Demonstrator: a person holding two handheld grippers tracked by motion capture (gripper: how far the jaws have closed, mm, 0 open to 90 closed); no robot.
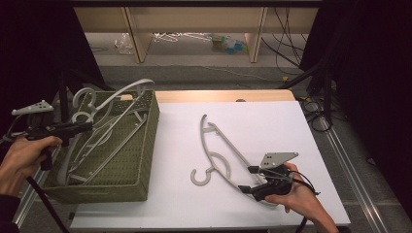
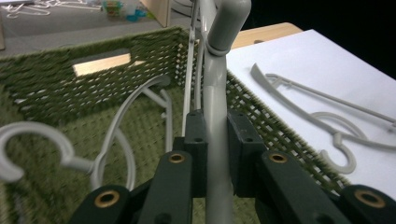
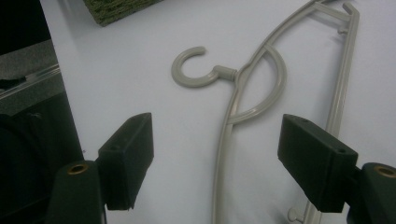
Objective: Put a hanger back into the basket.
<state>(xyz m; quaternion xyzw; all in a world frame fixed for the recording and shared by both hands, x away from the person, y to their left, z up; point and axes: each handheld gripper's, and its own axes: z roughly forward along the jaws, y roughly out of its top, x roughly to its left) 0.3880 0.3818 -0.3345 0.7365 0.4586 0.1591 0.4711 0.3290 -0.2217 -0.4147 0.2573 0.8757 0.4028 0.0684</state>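
**Grey plastic hangers: one on the board, one pinched over the basket**

High view: a grey hanger (image 1: 221, 155) lies flat on the white board (image 1: 272, 126). The right gripper (image 1: 253, 180) rests at its near end. At the left, the left gripper (image 1: 80, 127) is above the green woven basket (image 1: 145, 145) of hangers.

Left gripper view: the jaws press together on a basket hanger (image 2: 215, 107), which runs upright between them.

Right gripper view: the jaws stand wide apart, and the hanger's arm lies between them, touching neither.
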